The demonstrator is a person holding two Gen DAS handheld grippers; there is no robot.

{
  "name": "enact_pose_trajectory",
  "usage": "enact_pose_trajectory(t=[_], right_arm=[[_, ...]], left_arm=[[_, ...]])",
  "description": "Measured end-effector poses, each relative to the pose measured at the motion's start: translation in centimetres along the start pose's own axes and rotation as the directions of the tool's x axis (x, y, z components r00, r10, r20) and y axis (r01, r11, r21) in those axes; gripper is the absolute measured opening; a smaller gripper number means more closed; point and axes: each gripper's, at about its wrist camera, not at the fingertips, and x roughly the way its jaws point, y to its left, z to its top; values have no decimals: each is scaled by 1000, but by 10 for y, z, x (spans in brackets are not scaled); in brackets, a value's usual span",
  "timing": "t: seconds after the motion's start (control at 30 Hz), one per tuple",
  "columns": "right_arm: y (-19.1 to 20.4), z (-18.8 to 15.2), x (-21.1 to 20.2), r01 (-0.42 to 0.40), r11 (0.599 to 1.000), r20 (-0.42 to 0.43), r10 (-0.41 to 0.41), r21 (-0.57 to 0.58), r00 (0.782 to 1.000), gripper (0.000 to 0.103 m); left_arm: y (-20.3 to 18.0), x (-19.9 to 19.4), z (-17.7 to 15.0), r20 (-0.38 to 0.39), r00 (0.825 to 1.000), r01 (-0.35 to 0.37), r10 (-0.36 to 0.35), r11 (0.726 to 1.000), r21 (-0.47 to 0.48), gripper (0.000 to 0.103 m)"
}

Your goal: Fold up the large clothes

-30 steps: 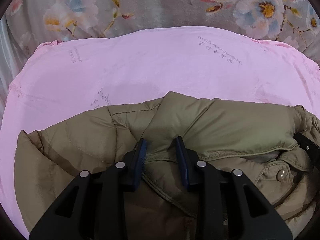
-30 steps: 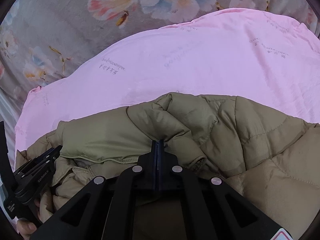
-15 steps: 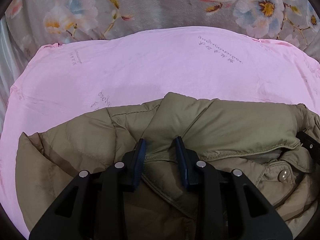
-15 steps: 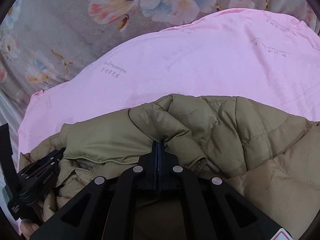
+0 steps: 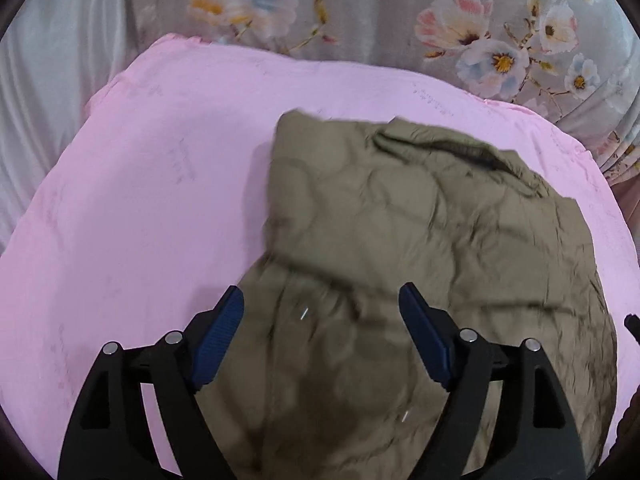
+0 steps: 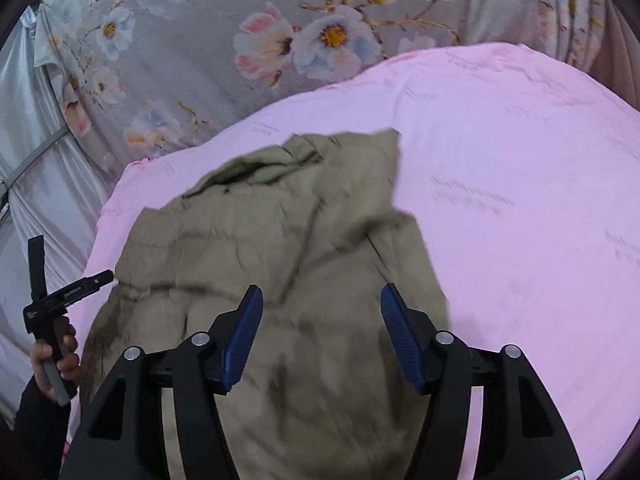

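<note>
Jacket (image 5: 420, 248) on pink sheet (image 5: 140, 200); floral bedding (image 6: 240, 40) behind.

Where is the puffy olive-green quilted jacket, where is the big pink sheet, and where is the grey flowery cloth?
puffy olive-green quilted jacket (image 5: 420, 240), left wrist view, on its quilted middle panel.
big pink sheet (image 6: 520, 168), right wrist view, on a bare stretch right of the jacket.
grey flowery cloth (image 6: 208, 20), right wrist view, on plain fabric between flowers.

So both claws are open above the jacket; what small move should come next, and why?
Probably bring the right claw down to the loose flap at the jacket's far edge and pinch it. Both claws are open and hold nothing. The jacket lies in a rumpled heap on the pink sheet, its flap skewed over the body, so it looks unfinished. The left claw could then steady the near side.
</note>
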Motion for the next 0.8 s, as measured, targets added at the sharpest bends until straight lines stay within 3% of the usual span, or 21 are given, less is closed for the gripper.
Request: enact_pose_trajectory(t=[0.13, 0.27, 0.43, 0.53, 0.57, 0.6, 0.67, 0.7, 0.73, 0.8], right_arm=[[-41, -71, -41, 29, 998, -118, -22, 57, 993, 62], [-56, -127, -70, -18, 988, -131, 38, 154, 991, 66], [-44, -154, -80, -177, 955, -109, 208, 238, 972, 70], [-28, -162, -78, -192, 959, -101, 216, 210, 971, 70], [-23, -163, -77, -211, 956, -108, 236, 205, 966, 70], [-18, -162, -75, -232, 951, -110, 258, 204, 960, 70], [-9, -167, -74, -274, 944, -116, 297, 183, 948, 63], [-6, -170, -74, -281, 944, -119, 304, 174, 945, 41], [-5, -171, -74, -286, 943, -120, 308, 173, 944, 11], [-5, -171, -86, -287, 941, -55, 301, 180, 952, 8]], left_arm=[[51, -36, -58, -102, 993, 40, -54, 989, -139, 77], [76, -60, -108, -182, 976, 82, -123, 972, -220, 77], [70, -76, -136, -182, 955, 175, -234, 940, -292, 77], [52, -77, -142, -181, 953, 187, -241, 944, -274, 75], [44, -79, -144, -183, 956, 181, -231, 950, -254, 71], [40, -79, -146, -188, 954, 186, -235, 952, -244, 58], [31, -81, -148, -193, 953, 188, -233, 955, -229, 45], [29, -84, -148, -186, 956, 183, -226, 957, -223, 30], [29, -88, -148, -179, 958, 185, -226, 958, -219, 20], [30, -101, -144, -152, 960, 198, -234, 955, -219, 10]])
